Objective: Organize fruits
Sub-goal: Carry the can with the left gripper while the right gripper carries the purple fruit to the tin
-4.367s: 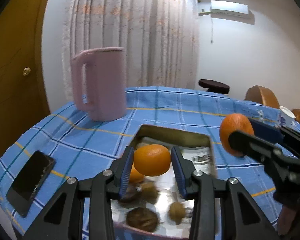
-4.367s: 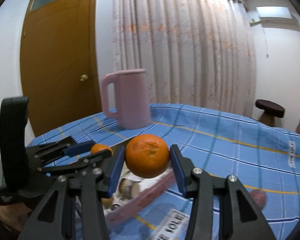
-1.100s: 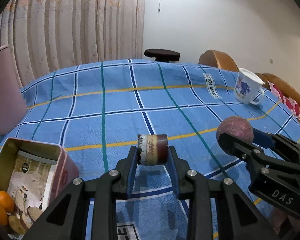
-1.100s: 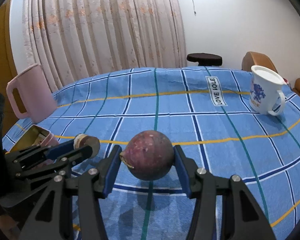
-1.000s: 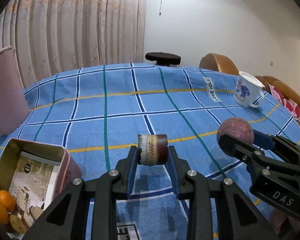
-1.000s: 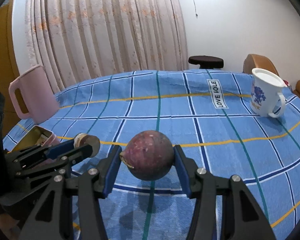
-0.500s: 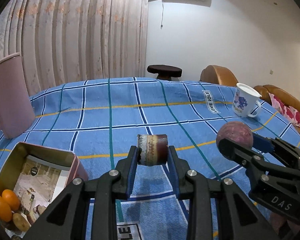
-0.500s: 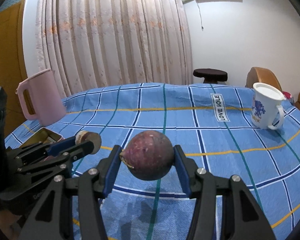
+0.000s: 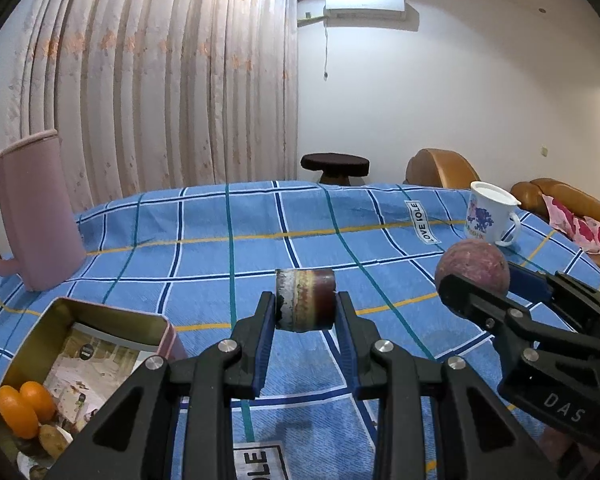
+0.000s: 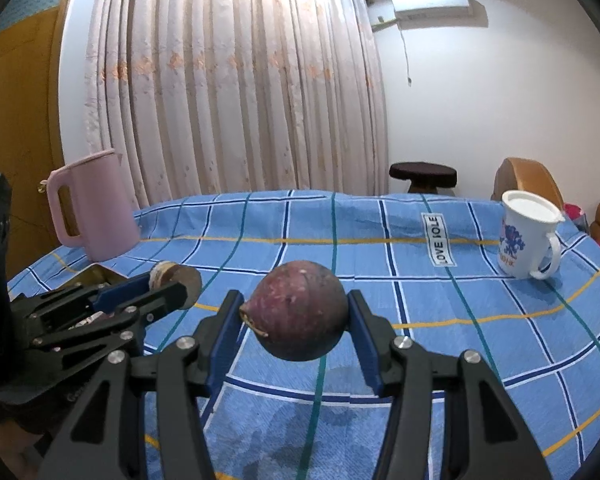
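Observation:
My left gripper (image 9: 305, 312) is shut on a short brown cut fruit piece (image 9: 305, 298) and holds it above the blue checked tablecloth (image 9: 228, 224). My right gripper (image 10: 298, 320) is shut on a round purple fruit (image 10: 298, 316), also held above the cloth. In the left wrist view the right gripper (image 9: 476, 280) shows at the right with the purple fruit (image 9: 473, 265). In the right wrist view the left gripper (image 10: 172, 280) shows at the left with the cut piece (image 10: 176, 276). An open metal tin (image 9: 112, 314) at the lower left holds two oranges (image 9: 24, 408) and brown fruits.
A pink pitcher (image 9: 24, 216) stands at the table's left. A white mug with a blue print (image 10: 528, 236) stands at the right. A dark stool (image 9: 334, 164) and brown sofa (image 9: 564, 200) lie beyond the table.
Both grippers have risen and tilted up with their fruit over the last second. 4.4 s ago each held an orange over the tin; both oranges now lie in the tin.

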Demonstrator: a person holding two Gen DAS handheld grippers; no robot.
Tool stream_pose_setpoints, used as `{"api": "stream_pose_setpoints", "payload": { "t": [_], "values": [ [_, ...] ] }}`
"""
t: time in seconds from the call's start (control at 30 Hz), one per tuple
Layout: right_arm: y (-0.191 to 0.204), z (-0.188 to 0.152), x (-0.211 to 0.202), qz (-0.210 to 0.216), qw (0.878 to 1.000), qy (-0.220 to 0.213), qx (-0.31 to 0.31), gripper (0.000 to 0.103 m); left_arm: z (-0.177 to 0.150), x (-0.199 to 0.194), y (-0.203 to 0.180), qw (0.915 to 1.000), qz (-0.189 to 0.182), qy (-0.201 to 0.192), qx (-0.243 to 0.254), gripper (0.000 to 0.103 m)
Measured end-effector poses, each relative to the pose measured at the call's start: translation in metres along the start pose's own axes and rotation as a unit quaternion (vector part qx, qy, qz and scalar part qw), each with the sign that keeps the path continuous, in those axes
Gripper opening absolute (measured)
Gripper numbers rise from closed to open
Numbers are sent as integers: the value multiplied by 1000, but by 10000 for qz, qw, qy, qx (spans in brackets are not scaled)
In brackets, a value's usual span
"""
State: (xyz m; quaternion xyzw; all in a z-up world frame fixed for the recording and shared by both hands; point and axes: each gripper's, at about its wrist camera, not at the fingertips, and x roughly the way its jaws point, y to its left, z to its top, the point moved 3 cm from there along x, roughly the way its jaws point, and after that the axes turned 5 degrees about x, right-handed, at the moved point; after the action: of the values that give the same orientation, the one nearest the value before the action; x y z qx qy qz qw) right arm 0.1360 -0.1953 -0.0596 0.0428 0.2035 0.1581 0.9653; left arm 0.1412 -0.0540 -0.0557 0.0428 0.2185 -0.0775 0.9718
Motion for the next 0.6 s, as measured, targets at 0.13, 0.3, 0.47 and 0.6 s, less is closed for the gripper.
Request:
{"api": "stream_pose_setpoints", "payload": {
  "t": [0.13,0.3,0.47,0.6],
  "values": [
    [3,0,-4,0,9999,-119,-74,55,1,-5,0,9999,74,-125,5,32],
    [4,0,-9,19,9997,-222,-130,55,1,-13,-1,9994,173,-288,54,32],
    [6,1,-13,13,9993,-337,-181,55,0,-18,-2,9989,236,-385,82,32],
    [9,-1,-19,74,9988,-432,-216,55,-1,-20,1,9990,211,-396,13,32]
  ]
}}
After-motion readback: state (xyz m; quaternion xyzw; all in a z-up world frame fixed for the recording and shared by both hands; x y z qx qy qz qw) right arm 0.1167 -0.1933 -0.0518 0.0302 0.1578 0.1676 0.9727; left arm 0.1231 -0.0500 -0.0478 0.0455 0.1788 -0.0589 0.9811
